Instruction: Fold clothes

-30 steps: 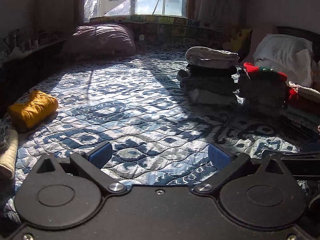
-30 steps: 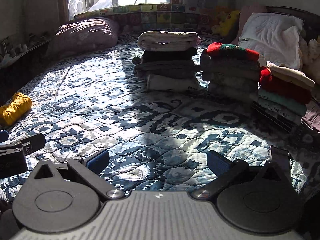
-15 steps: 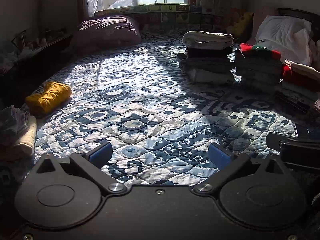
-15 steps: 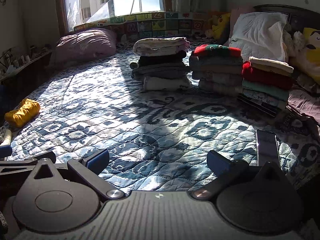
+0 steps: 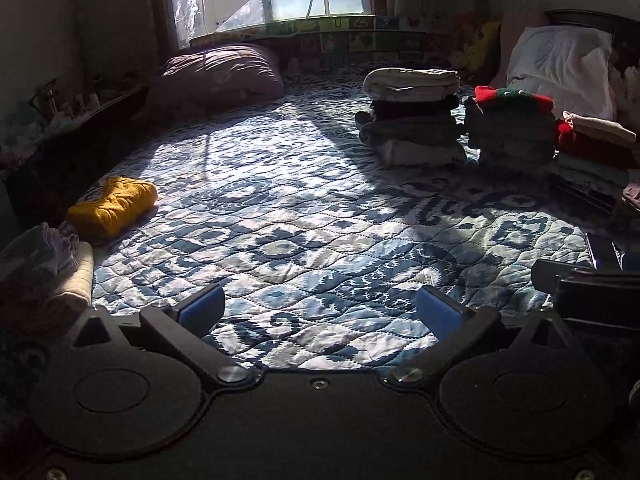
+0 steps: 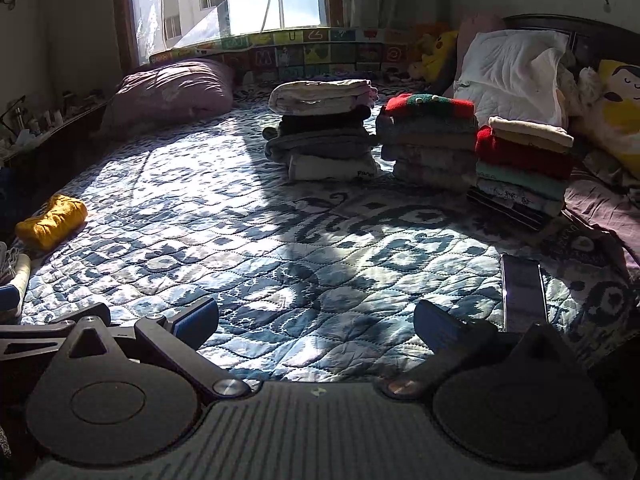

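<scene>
Both grippers are held low over the near edge of the bed, level, side by side. Left gripper: jaws wide apart, nothing between. Right gripper: jaws likewise apart, empty.

Phone lies on the quilt just beside the right gripper's right finger; it could be knocked or swept up if a garment is spread here.

Yellow garment is bunched at the left edge, unfolded, with pale clothes nearer. A hasty one-sided pinch is likely to drag it crumpled.

Folded stacks stand toward the far right; they could be toppled by careless placing.
</scene>
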`<state>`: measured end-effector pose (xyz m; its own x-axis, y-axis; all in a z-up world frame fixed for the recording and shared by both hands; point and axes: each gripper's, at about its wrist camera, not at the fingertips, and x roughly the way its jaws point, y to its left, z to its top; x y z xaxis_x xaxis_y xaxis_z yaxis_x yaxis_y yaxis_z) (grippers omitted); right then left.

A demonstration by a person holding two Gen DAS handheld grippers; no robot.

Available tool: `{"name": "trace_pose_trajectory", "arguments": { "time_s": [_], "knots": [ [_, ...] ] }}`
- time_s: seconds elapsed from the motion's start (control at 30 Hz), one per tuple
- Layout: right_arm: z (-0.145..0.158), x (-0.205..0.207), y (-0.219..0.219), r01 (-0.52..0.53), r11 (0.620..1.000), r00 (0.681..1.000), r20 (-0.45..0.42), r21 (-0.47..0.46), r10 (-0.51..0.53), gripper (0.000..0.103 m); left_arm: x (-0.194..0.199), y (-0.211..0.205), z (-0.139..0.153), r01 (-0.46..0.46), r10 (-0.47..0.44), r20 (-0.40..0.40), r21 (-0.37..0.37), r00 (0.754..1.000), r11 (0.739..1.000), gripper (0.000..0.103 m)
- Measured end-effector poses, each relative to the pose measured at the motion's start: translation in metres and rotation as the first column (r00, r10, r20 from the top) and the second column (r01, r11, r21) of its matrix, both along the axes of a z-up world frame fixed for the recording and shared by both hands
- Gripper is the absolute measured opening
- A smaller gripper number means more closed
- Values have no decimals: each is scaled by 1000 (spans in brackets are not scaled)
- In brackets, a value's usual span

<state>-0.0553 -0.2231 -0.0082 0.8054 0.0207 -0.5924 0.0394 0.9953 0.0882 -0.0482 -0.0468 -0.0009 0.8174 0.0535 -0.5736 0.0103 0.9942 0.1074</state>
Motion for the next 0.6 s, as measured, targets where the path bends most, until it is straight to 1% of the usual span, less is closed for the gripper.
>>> {"name": "trace_pose_trajectory", "arguments": {
  "time_s": [0.23, 0.43, 0.6],
  "knots": [
    [6, -6, 4, -4, 1000, 1000, 13, -24, 4, 103, -5, 3, 3, -6, 7, 20, -23, 1000, 1000, 102],
    [2, 0, 11, -13, 999, 1000, 0, -32, 13, 103, -1, 6, -1, -24, 24, 7, -12, 1000, 1000, 102],
    [-2, 7, 18, -26, 999, 1000, -11, -39, 25, 103, 4, 15, -2, -39, 39, -9, -29, 999, 999, 102]
  ]
}}
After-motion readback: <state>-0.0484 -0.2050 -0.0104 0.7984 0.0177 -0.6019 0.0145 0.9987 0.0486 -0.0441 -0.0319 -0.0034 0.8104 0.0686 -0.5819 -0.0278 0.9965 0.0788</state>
